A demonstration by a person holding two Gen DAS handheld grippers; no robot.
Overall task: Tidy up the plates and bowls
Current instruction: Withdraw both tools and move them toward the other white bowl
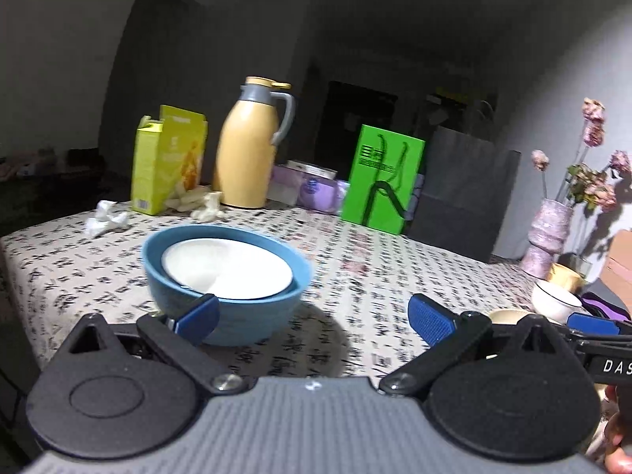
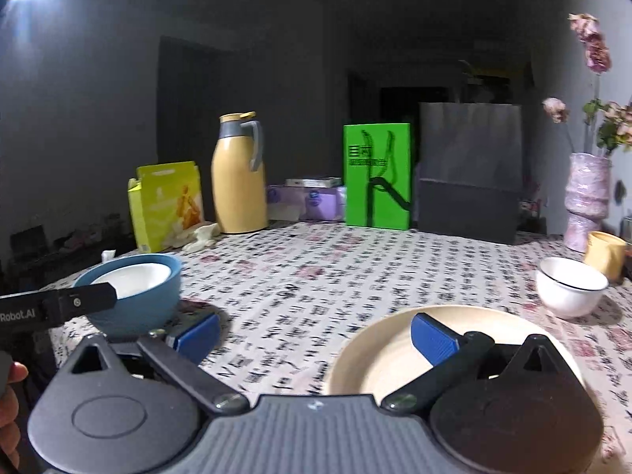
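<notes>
A blue bowl with a white bowl nested in it stands on the patterned tablecloth. My left gripper is open and empty, its left pad in front of the blue bowl's near wall. In the right wrist view the blue bowl sits at the left. A cream plate lies at the near right, and a white bowl with a dark rim stands beyond it. My right gripper is open and empty, its right pad over the plate.
Along the table's back stand a yellow box, a yellow thermos jug, purple packs, a green box, a dark paper bag, a pink vase with flowers and a yellow cup. Crumpled tissues lie at the left.
</notes>
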